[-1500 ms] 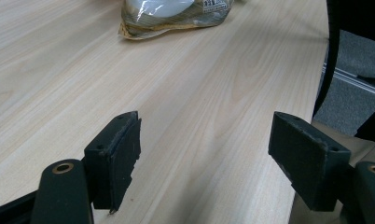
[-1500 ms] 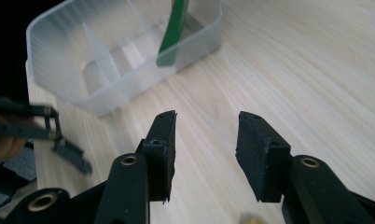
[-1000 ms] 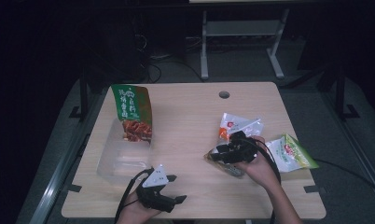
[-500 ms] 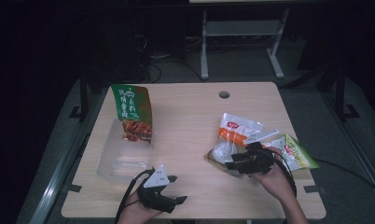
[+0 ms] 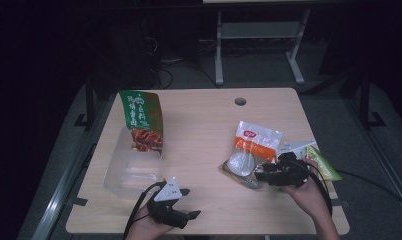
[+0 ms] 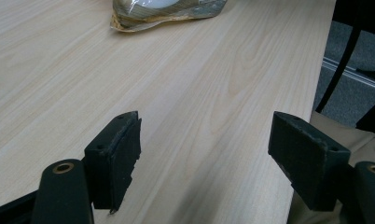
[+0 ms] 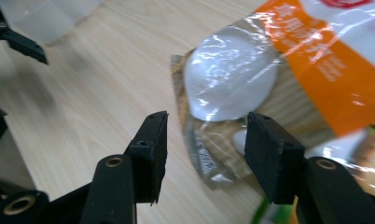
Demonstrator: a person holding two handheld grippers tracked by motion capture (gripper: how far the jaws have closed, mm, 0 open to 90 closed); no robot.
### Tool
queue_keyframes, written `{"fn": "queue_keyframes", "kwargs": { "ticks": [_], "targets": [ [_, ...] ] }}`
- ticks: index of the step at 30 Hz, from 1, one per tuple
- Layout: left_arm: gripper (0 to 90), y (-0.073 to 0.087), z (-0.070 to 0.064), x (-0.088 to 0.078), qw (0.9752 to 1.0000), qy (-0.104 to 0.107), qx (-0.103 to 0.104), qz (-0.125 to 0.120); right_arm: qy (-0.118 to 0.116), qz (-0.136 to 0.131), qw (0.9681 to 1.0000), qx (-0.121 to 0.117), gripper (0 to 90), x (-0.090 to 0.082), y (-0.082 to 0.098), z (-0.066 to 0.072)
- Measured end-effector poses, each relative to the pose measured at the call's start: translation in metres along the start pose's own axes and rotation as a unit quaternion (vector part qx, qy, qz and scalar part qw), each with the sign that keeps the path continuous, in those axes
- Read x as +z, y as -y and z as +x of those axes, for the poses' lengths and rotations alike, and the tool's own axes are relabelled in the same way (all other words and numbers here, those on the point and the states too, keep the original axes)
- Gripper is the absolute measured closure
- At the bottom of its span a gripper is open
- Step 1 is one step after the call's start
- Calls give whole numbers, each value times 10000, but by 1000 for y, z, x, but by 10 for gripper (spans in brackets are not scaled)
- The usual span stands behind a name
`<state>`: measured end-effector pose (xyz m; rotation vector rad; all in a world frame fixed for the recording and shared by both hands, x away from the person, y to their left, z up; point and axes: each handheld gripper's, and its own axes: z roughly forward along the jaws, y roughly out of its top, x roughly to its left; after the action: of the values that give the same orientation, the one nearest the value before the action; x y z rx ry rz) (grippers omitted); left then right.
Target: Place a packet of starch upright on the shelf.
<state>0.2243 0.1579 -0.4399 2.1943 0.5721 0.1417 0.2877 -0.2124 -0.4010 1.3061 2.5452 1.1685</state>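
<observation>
My right gripper (image 5: 259, 176) (image 7: 206, 144) hovers low at the right side of the table, pointing left at a pile of snack packets. Its jaws have just been opening and stand open. The near end of a clear brownish packet (image 5: 240, 165) (image 7: 227, 79) holding a round white piece lies beneath the gap, and neither pad presses it. An orange-and-white packet (image 5: 254, 140) (image 7: 335, 60) overlaps it behind. My left gripper (image 5: 191, 202) (image 6: 204, 154) rests near the front edge, open, with bare wood between its jaws.
A tall green snack bag (image 5: 143, 120) stands at the far end of a clear plastic container (image 5: 124, 172) at the left. A green packet (image 5: 325, 167) and a white one (image 5: 294, 147) lie by my right hand. The table (image 5: 204, 125) has a cable hole (image 5: 240, 101) at the back.
My right gripper has drawn back to the right and toward the front edge, off the packet pile. The left gripper has stayed where it was.
</observation>
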Motion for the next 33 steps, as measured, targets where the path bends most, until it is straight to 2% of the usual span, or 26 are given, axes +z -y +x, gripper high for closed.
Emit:
{"fn": "queue_keyframes", "kwargs": {
  "ticks": [6, 10, 12, 16, 17, 20, 25, 29, 31, 33],
  "targets": [
    [249, 1, 0, 0, 10000, -1, -20, 4, 409, -7, 9991, 98, 453, -8, -2, -16],
    [249, 1, 0, 0, 10000, -20, -67, -21, 767, -28, 9970, 133, 425, -14, -7, -29],
    [249, 1, 0, 0, 10000, -3, -81, -15, 781, -31, 9967, 206, 418, -14, -9, -36],
    [249, 1, -1, 2, 10000, -2, -37, 0, 976, 54, 9945, 370, 424, -11, -15, -50],
    [249, 0, -1, 2, 10000, -1, 7, 10, 977, 57, 9944, 399, 424, -11, -17, -53],
    [249, 0, -2, 4, 10000, 35, -38, 7, 995, 108, 9935, 538, 424, -4, -21, -64],
    [249, 0, -2, 5, 10000, 42, -41, 4, 794, 65, 9945, 685, 451, 8, -29, -77],
    [249, 0, 0, 5, 10000, 24, -45, 0, 720, 132, 9953, 633, 578, 19, -36, -75],
    [249, 0, 0, 5, 10000, 25, -44, -2, 656, 108, 9959, 608, 695, 22, -38, -72],
    [249, 0, 1, 6, 10000, 26, -42, 5, 466, 9, 9967, 670, 776, 22, -39, -69]
  ]
}}
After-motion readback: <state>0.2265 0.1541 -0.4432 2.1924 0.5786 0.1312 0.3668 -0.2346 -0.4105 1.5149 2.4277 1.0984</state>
